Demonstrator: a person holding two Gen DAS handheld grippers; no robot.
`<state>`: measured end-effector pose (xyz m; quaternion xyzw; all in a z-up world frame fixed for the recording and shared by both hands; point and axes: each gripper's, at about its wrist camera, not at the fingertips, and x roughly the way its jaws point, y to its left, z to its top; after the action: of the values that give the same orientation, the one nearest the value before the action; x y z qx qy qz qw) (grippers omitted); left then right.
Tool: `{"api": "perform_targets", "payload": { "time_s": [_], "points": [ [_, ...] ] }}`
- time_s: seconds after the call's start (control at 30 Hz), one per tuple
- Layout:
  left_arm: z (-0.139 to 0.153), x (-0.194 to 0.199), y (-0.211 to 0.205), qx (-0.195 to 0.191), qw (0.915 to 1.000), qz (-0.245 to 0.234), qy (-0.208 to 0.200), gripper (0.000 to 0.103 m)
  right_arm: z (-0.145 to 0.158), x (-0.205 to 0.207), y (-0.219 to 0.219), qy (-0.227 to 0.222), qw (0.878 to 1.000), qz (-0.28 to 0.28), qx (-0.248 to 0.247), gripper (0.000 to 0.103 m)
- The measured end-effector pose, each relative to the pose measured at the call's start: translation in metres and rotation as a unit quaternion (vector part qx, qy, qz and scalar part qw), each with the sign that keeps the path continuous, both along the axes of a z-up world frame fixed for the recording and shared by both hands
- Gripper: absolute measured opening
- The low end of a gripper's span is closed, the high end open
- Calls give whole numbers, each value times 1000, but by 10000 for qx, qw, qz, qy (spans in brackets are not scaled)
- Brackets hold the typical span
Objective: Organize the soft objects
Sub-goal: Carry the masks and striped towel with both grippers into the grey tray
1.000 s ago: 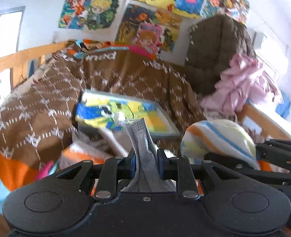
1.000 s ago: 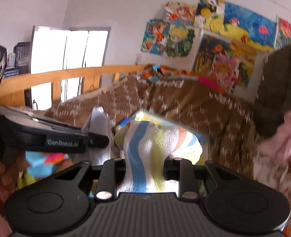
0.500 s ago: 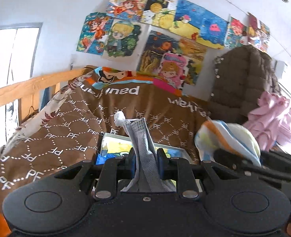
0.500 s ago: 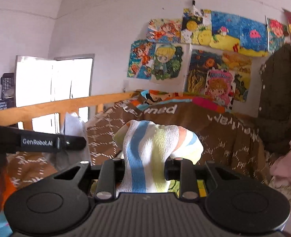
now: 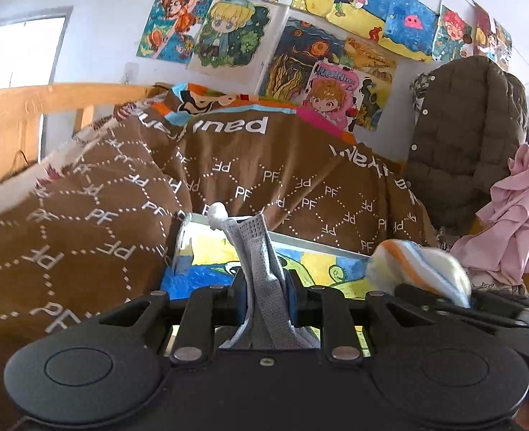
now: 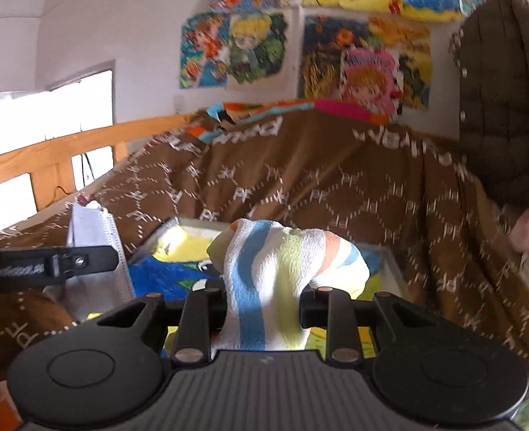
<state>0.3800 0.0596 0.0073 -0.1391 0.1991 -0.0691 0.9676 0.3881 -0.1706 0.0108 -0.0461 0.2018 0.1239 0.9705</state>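
Note:
My left gripper (image 5: 266,298) is shut on a grey face mask (image 5: 260,262) that sticks up between its fingers, its white ear loop at the top. My right gripper (image 6: 264,305) is shut on a rolled striped towel (image 6: 282,262), white with blue, yellow and orange bands. The towel also shows at the right of the left wrist view (image 5: 415,269), and the mask at the left of the right wrist view (image 6: 95,237). Both are held side by side above a colourful painted canvas (image 5: 321,265) lying on the bed.
A brown patterned blanket (image 5: 120,194) is heaped on the bed behind and left of the canvas. A brown quilted jacket (image 5: 465,136) and pink cloth (image 5: 515,222) hang at the right. A wooden bed rail (image 5: 31,100) runs at the left. Drawings cover the wall (image 5: 228,25).
Both grippers have kept their hold while their views first tilted up, then dipped toward the canvas, which now fills more of the lower view. The right wrist view is blurred from motion.

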Motion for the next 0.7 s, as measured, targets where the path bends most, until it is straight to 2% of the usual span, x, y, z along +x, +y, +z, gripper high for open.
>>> {"api": "perform_targets", "payload": {
  "time_s": [0.13,0.23,0.4,0.53,0.7],
  "points": [
    [-17,13,8,-124,9998,-141,116,23,-12,14,6,246,9997,-64,-41,31],
    [-24,26,17,-442,9982,-128,380,23,-19,19,10,344,9993,-91,-101,31],
    [-30,36,20,-547,9978,-204,326,23,-28,25,15,480,9986,-144,-170,32],
    [-38,47,27,-866,9950,-313,391,23,-33,29,20,532,9981,-141,-283,32],
    [-48,59,28,-1013,9920,-388,645,24,-38,33,28,604,9974,-98,-385,33]
  ]
}}
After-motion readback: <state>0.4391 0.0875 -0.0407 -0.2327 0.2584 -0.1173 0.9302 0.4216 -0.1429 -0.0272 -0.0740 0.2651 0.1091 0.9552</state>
